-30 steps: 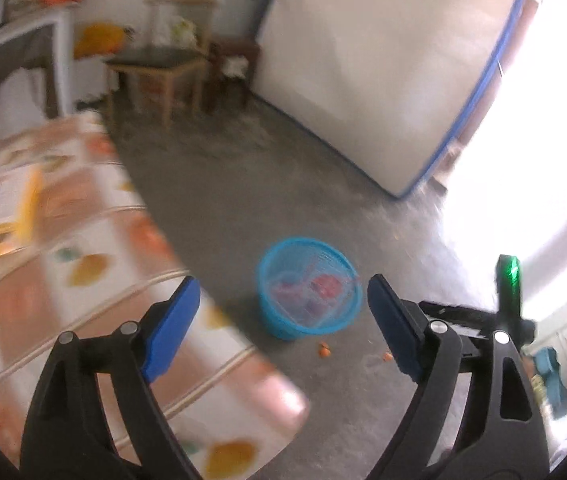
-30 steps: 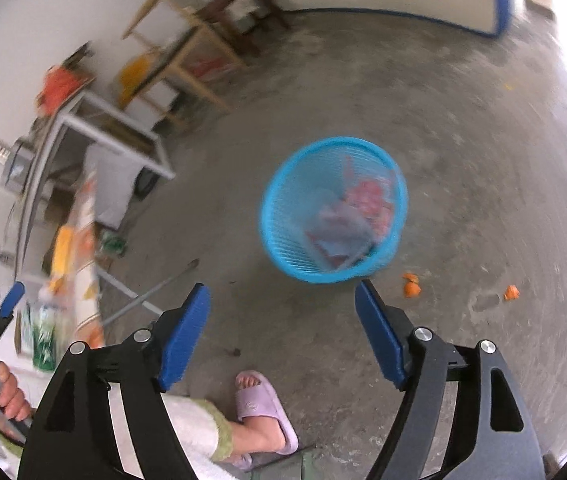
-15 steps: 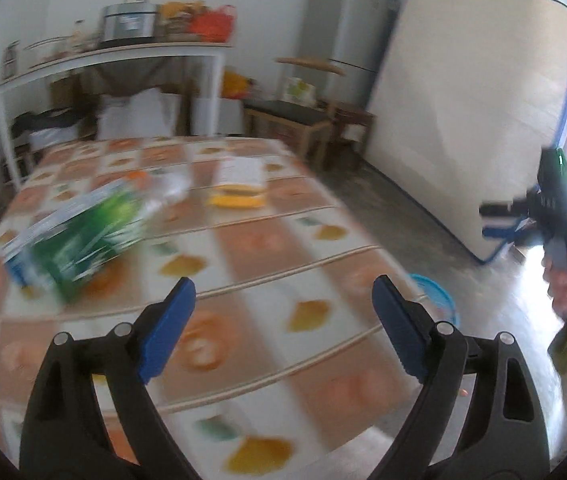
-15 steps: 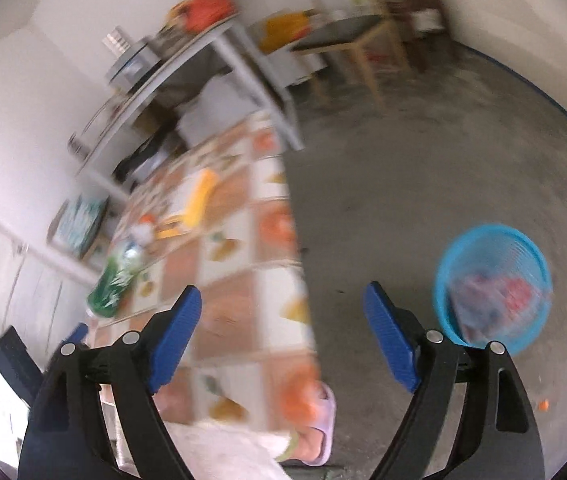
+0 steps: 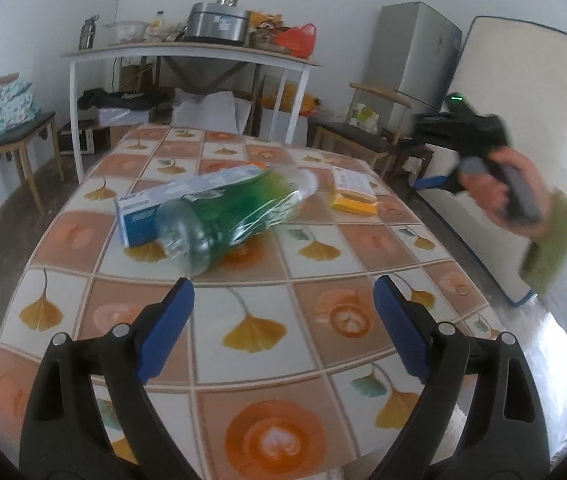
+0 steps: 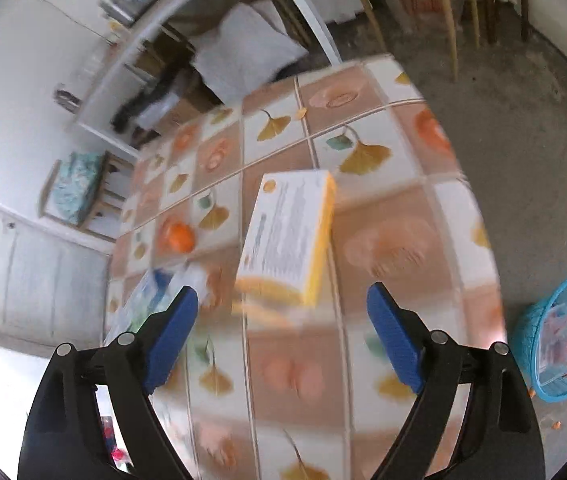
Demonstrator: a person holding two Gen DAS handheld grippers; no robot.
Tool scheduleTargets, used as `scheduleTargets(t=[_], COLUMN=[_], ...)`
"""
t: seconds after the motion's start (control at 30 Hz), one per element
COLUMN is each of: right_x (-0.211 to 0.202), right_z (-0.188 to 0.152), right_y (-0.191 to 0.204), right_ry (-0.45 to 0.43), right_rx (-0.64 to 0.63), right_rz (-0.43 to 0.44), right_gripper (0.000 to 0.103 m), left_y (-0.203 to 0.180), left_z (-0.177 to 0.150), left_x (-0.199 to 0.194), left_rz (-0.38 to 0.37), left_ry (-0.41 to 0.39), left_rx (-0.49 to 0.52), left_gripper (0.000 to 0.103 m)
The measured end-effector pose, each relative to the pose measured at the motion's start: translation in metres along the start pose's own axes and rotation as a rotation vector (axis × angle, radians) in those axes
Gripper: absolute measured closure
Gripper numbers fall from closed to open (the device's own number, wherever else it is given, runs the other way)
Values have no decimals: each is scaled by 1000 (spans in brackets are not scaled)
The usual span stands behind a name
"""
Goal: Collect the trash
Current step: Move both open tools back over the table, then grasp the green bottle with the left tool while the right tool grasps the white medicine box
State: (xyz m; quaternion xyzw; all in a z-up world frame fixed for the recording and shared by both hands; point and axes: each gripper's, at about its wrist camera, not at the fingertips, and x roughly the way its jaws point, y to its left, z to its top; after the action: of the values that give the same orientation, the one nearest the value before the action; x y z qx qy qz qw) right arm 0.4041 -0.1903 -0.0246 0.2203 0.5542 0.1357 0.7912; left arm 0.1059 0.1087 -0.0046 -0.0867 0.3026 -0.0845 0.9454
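Observation:
A green plastic bottle lies on its side on the patterned table, against a blue and white box. A yellow and white box lies further right; it also shows in the right wrist view. My left gripper is open and empty, above the table just short of the bottle. My right gripper is open and empty, over the table near the yellow box. A blue trash basket with some trash in it stands on the floor to the right of the table.
A white shelf table with pots stands behind. A chair is at the left, stools, a fridge and a leaning mattress at the right. Small orange scraps lie on the floor by the basket.
Both grippers swung from the floor basket up to the table. The bottle and boxes came into view in front of the left gripper, and the yellow box in front of the right.

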Motion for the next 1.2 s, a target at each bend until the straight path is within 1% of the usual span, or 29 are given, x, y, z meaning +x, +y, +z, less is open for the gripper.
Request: scheduleTargets(t=[0.1, 0.13, 0.17, 0.23, 0.3, 0.37, 0.47, 0.5, 0.6, 0.67, 0.73, 0.8, 0.87, 0.9, 0.97, 1.0, 1.03, 1.1, 1.17, 1.2], right_x=[35, 48, 58, 75, 88, 96, 98, 97, 93, 90, 85, 81, 76, 74, 73, 71, 69, 67, 62, 61], right_z=[25, 33, 38, 43, 47, 48, 41, 38, 33, 29, 24, 19, 13, 11, 8, 5, 3, -2, -7, -9], right_y=[15, 20, 24, 27, 29, 30, 31, 31, 30, 28, 24, 18, 14, 12, 11, 9, 7, 5, 1, 0], right_ry=[39, 50, 53, 72, 86, 89, 66, 59, 45, 39, 36, 41, 41, 41, 37, 34, 29, 21, 15, 13], right_rx=[-10, -20, -31, -42, -47, -65, -106, -114, -147, -162, -172, -172, -182, -188, -198, -201, -206, -216, -223, -224], right_rz=[-82, -122, -165, -215, -255, -274, -306, -306, -301, -298, -284, -263, -247, -241, -233, -227, -221, -214, -206, -201], right_gripper=[19, 19, 19, 19, 19, 19, 19, 20, 28, 28, 29, 29, 29, 29, 29, 29, 29, 29, 30, 30], left_y=[11, 14, 17, 21, 23, 25, 26, 27, 26, 23, 18, 13, 4, 0, -5, -7, -8, -12, -17, -19], left_z=[-4, -5, -7, -8, -7, -3, 12, 19, 44, 59, 68, 71, 68, 66, 62, 61, 60, 56, 54, 55], left_x=[2, 2, 1, -1, -2, -2, 3, 5, 21, 39, 69, 95, 118, 125, 137, 140, 142, 146, 148, 148], left_rz=[-5, -7, -8, -6, -3, 3, 10, 7, -4, 12, 36, 76, 152, 188, 233, 240, 246, 298, 342, 352], left_ry=[10, 12, 11, 5, -2, -5, -4, -5, 10, 33, 90, 154, 206, 226, 266, 280, 293, 305, 314, 323], left_rx=[-29, -39, -44, -45, -37, -17, 31, 47, 130, 205, 300, 388, 499, 538, 588, 590, 590, 624, 659, 666], left_gripper=[16, 16, 16, 16, 16, 16, 16, 16, 15, 15, 15, 15, 15, 15, 15, 15, 16, 23, 36, 36])
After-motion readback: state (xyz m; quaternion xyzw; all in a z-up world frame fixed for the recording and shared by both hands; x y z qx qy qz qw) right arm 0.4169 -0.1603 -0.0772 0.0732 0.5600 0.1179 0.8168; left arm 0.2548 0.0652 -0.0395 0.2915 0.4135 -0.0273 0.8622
